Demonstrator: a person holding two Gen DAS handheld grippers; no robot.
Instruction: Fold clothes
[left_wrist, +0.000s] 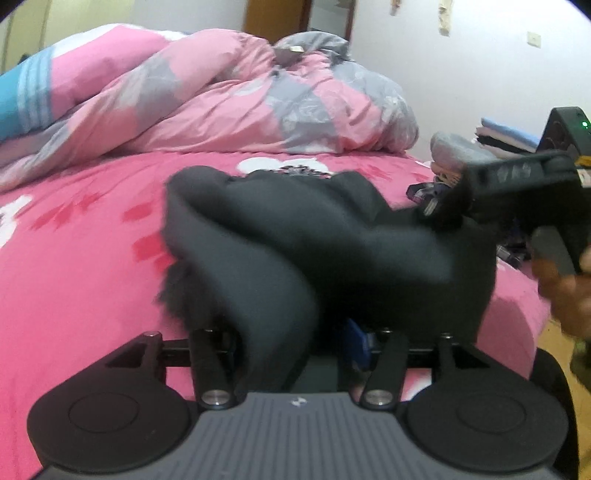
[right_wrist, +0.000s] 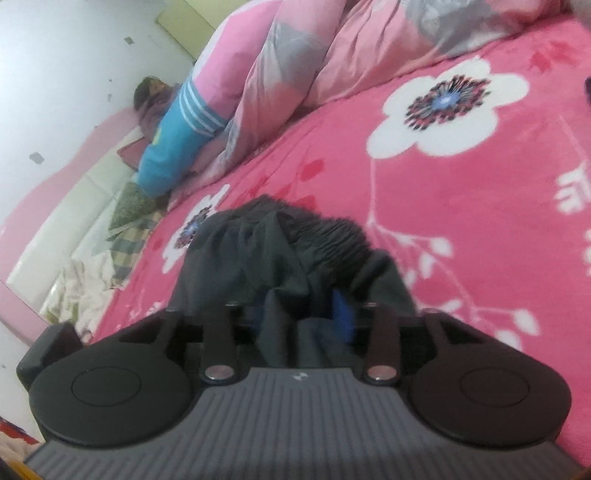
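On the pink floral bed (left_wrist: 85, 236), the dark garment (left_wrist: 295, 240) hangs bunched between your two tools. Your left gripper (left_wrist: 295, 332) points slightly down, cloth draped into its part-open jaws. At three o'clock, your right gripper (left_wrist: 439, 210) pinches a fold, your hand (left_wrist: 569, 291) behind it.
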